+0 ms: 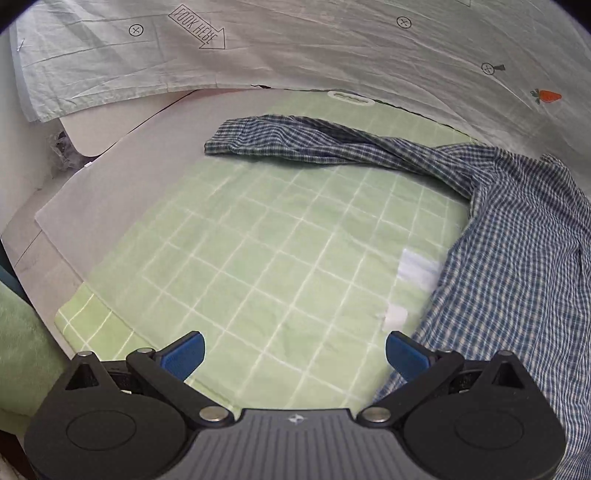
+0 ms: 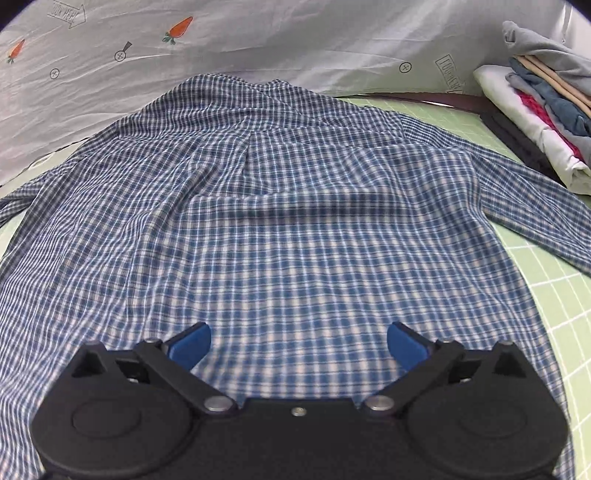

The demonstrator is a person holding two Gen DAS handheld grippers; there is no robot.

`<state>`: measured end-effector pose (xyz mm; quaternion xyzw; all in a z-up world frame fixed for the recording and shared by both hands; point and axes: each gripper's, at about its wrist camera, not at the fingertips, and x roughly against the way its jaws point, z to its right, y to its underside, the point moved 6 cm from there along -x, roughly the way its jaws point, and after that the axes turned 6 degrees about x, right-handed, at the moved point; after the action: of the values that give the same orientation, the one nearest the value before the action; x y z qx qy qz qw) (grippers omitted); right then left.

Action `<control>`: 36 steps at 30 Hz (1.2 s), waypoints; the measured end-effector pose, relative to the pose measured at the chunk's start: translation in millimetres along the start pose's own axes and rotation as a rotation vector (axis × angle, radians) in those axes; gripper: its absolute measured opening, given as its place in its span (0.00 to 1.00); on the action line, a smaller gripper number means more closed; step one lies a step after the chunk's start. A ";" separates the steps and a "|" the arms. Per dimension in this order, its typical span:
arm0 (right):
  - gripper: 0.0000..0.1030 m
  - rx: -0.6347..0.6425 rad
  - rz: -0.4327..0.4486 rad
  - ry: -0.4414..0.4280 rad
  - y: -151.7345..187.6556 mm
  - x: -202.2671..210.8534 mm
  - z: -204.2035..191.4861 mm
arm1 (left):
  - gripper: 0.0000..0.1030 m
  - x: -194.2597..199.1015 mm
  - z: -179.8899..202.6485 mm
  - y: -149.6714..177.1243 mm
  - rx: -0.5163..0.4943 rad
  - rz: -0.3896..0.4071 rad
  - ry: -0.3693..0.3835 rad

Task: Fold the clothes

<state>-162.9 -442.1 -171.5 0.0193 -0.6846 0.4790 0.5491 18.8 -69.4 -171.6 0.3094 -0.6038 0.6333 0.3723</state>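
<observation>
- The pale backdrop sheet (image 1: 332, 48) fills the far side, creased, and it carries print: an outlined arrow (image 1: 197, 27) with block letters that seem to read "LOOK HERE", upside down from the left wrist; small circled crosses (image 1: 136, 30); and orange carrots (image 2: 179, 27).
- The blue-and-white checked shirt (image 2: 280, 206) is spread back-up across the green grid mat (image 1: 258, 258), collar at the far end near the sheet. No label or brand is readable on it.
- From the left wrist, one sleeve (image 1: 295, 142) stretches out across the mat away from the shirt body.
- A stack of folded clothes (image 2: 543, 107) sits at the right edge of the mat, beside the other sleeve; pink, denim-blue, white and grey layers show.
- The right gripper (image 2: 298, 345) hangs over the lower back of the shirt, blue pads spread wide, nothing between them.
- The left gripper (image 1: 295, 354) is over bare mat just beside the shirt's edge, jaws wide apart, empty.
- Two small white patches (image 1: 417, 271) lie on the mat near the shirt; no writing visible.
</observation>
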 end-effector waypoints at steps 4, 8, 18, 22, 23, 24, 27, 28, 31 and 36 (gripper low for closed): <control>1.00 -0.099 0.008 0.057 -9.5 -17.4 -11.3 | 1.00 -24.9 -22.0 -49.9 0.062 0.026 0.037; 1.00 -0.180 0.021 0.148 -19.6 -31.0 -16.2 | 1.00 -54.3 -34.2 -100.2 0.113 0.038 0.080; 1.00 -0.333 0.015 0.316 -45.9 -53.6 -28.7 | 0.99 -131.9 -12.8 -220.0 0.191 0.038 0.156; 1.00 -0.328 -0.009 0.340 -52.5 -57.1 -33.7 | 0.82 -165.9 14.3 -244.9 0.209 0.004 0.209; 1.00 -0.320 -0.013 0.337 -53.8 -58.0 -34.2 | 0.78 -174.3 20.1 -246.9 0.211 -0.010 0.206; 1.00 -0.316 -0.018 0.332 -55.0 -58.9 -33.8 | 0.70 -181.6 24.8 -247.8 0.215 -0.024 0.200; 1.00 -0.335 -0.034 0.321 -58.2 -62.0 -31.8 | 0.59 -201.5 37.1 -247.7 0.226 -0.061 0.170; 1.00 -0.343 -0.034 0.318 -58.7 -63.3 -31.2 | 0.56 -205.7 40.2 -246.3 0.223 -0.066 0.149; 1.00 -0.341 -0.030 0.311 -60.1 -65.3 -30.9 | 0.31 -212.4 45.7 -241.3 0.191 -0.078 0.110; 1.00 -0.326 -0.022 0.295 -59.8 -66.0 -30.5 | 0.01 -210.8 39.6 -231.3 0.239 -0.091 0.117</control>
<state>-81.3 -486.7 -186.2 -0.1326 -0.6652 0.3535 0.6442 324.0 -130.9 -222.3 0.3411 -0.4866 0.7001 0.3959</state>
